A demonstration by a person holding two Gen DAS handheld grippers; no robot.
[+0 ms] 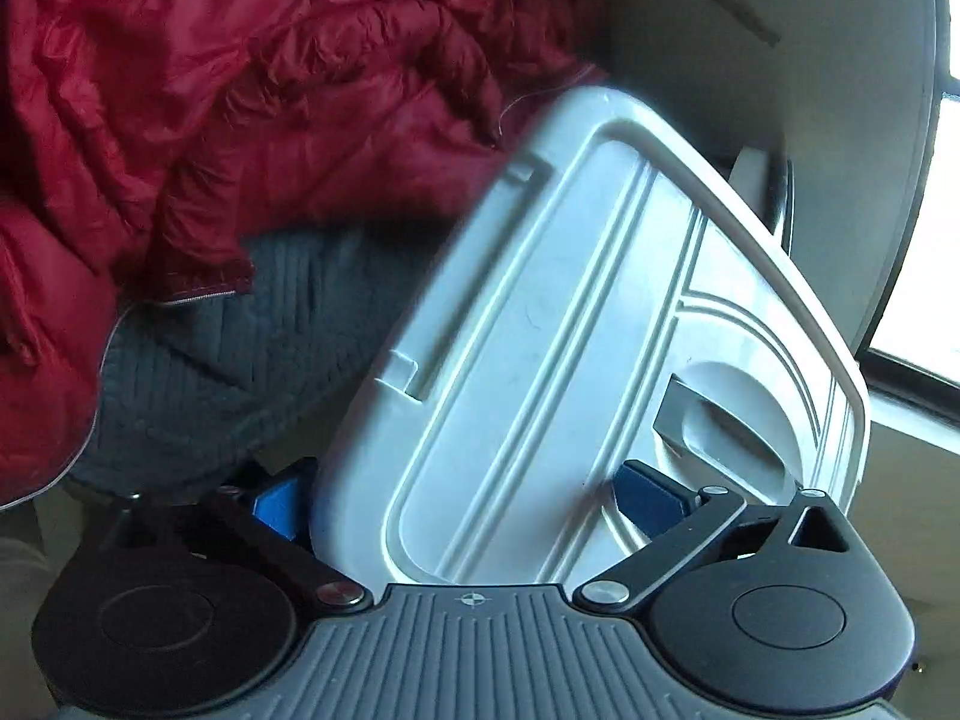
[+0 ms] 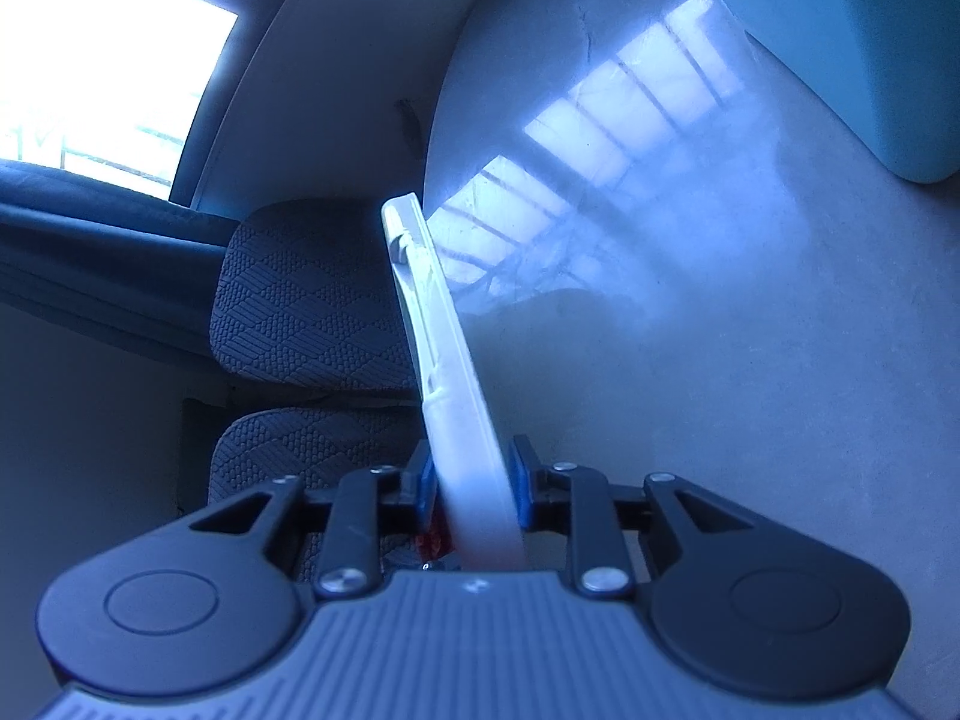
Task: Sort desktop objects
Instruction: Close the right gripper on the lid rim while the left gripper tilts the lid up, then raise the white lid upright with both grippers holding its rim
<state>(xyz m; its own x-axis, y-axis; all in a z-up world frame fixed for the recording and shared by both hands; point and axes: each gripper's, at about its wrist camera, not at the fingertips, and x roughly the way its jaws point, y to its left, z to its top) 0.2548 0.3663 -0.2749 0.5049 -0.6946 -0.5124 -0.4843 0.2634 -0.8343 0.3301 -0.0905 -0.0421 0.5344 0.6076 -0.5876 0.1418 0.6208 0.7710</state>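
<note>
Two grippers, left gripper (image 1: 462, 498) wide, right gripper (image 2: 474, 483) clamps white lid (image 2: 444, 360); no writing legible

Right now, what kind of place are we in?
Probably a home or small office room, at a table by a window. Cues: a smooth grey tabletop, a fabric-upholstered chair pulled up beside it, and a bright window behind.

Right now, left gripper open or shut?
Open. Left gripper pads stand wide apart, clear of the white lid between them.
</note>
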